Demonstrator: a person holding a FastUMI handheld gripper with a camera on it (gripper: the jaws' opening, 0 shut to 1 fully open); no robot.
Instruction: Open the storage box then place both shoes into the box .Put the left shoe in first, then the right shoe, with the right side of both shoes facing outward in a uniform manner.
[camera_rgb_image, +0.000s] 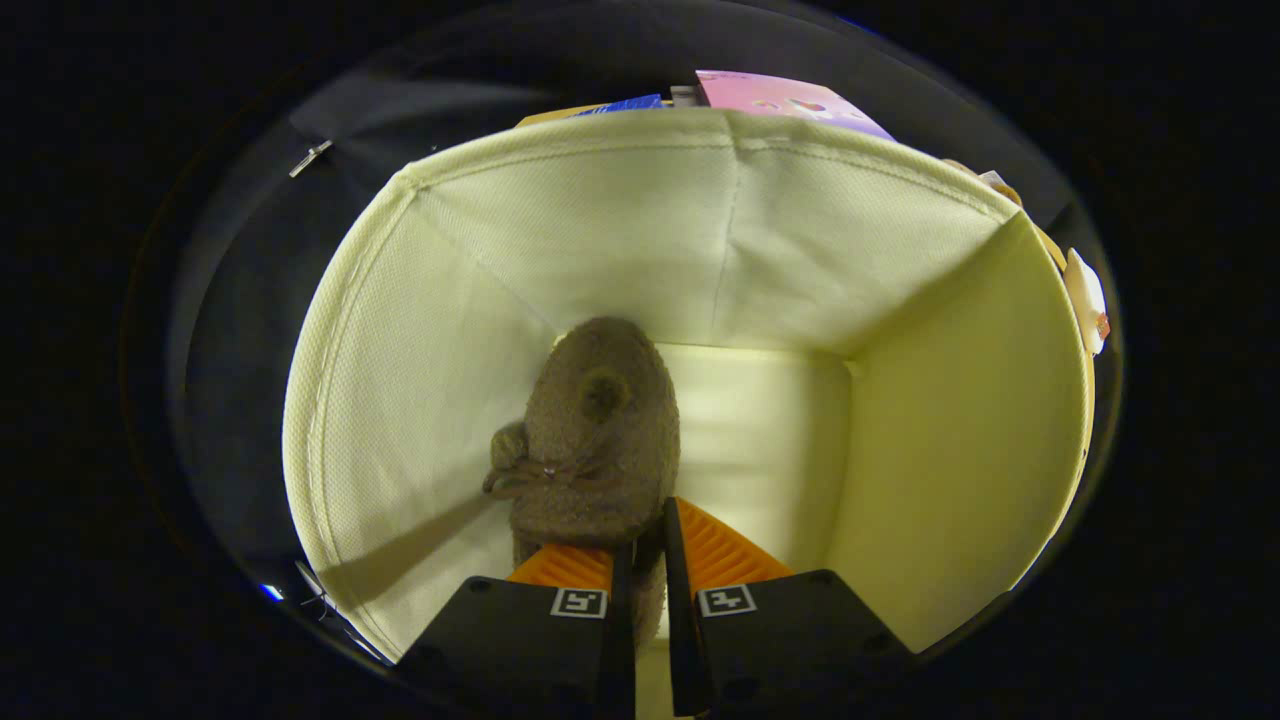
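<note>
In the gripper view, the gripper (640, 560) reaches down into the open storage box (950, 430), its fingers clenched on the heel edge of a fuzzy brown shoe (600, 440) that hangs toe-down against the left wall. This looks like the first shoe going in. Next: let it go, withdraw, and fetch the other shoe.

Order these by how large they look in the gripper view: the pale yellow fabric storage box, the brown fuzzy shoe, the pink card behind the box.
1. Pale yellow fabric storage box.
2. Brown fuzzy shoe, inside the box with its rear end nipped in the tool; closeness to the camera enlarges it.
3. Pink card, partly hidden behind the box rim, so its true size is unsure.
</note>
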